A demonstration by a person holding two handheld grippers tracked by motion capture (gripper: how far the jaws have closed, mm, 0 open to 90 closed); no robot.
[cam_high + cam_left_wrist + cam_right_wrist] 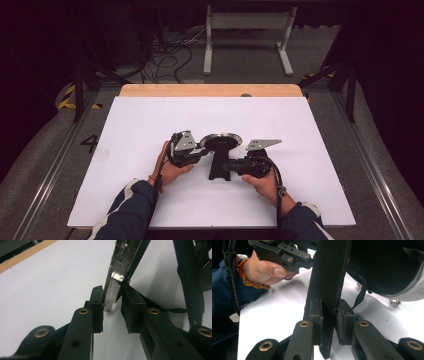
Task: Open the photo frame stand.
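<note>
Pinching the frying pan from both sides — left gripper clamps its silvery rim, right gripper squeezes the black handle — above the white table.

Both forearms reach in over the table; the left gripper and right gripper have jaws clamped nearly closed, facing each other.

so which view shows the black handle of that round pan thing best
The right gripper view: the black handle stands large, clamped between the right gripper fingers. The high view shows the whole handle, but small. The left gripper view shows it as a dark bar at the right, behind the metal rim.
</note>
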